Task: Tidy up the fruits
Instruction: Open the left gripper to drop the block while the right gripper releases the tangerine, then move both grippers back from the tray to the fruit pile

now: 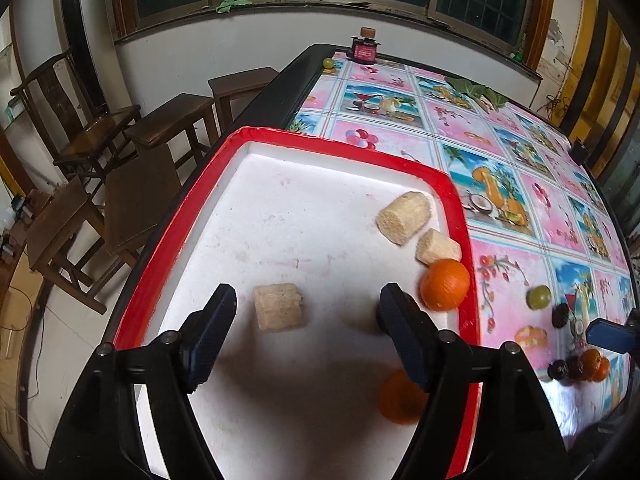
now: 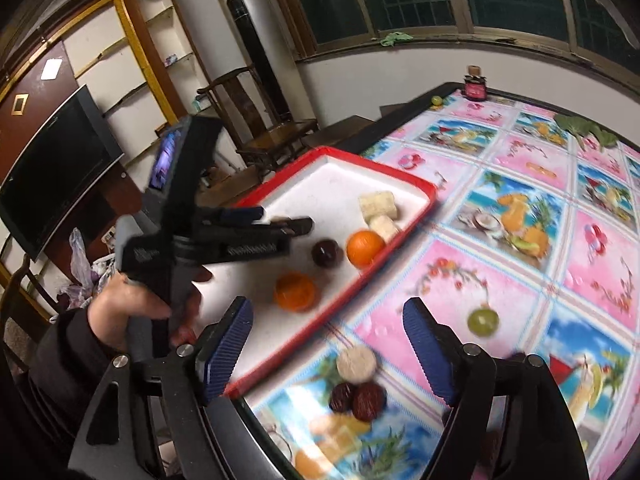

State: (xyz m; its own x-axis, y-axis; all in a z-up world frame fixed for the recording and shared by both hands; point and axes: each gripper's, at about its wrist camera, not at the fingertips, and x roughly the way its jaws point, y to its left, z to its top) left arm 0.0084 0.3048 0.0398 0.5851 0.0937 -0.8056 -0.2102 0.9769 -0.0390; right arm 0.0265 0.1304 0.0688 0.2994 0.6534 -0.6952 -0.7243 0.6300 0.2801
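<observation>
Two tools released: left tool (image 1: 306, 312) over red tray (image 1: 168, 248), dark plum (image 2: 326, 253) visible only from right tool (image 2: 328, 356).

Room and table furniture, away from the sorting

Tabletop under a patterned cloth (image 1: 500, 168), pink and blue squares printed with drinks and palms. Small dark jar (image 1: 365, 49) with a pale stopper at the far edge, near the far left corner. Flat green leaves (image 1: 478, 92) lie near the far edge toward the right. Dark object (image 1: 579, 151) at the right edge, too small to make out. Off the left edge: wooden stools (image 1: 176, 120), a wooden armchair (image 1: 80, 120). Tall standing air conditioner (image 2: 260, 48) against the wall, dark television (image 2: 56, 168) to its left. Green cloth (image 1: 232, 3) on the window sill
</observation>
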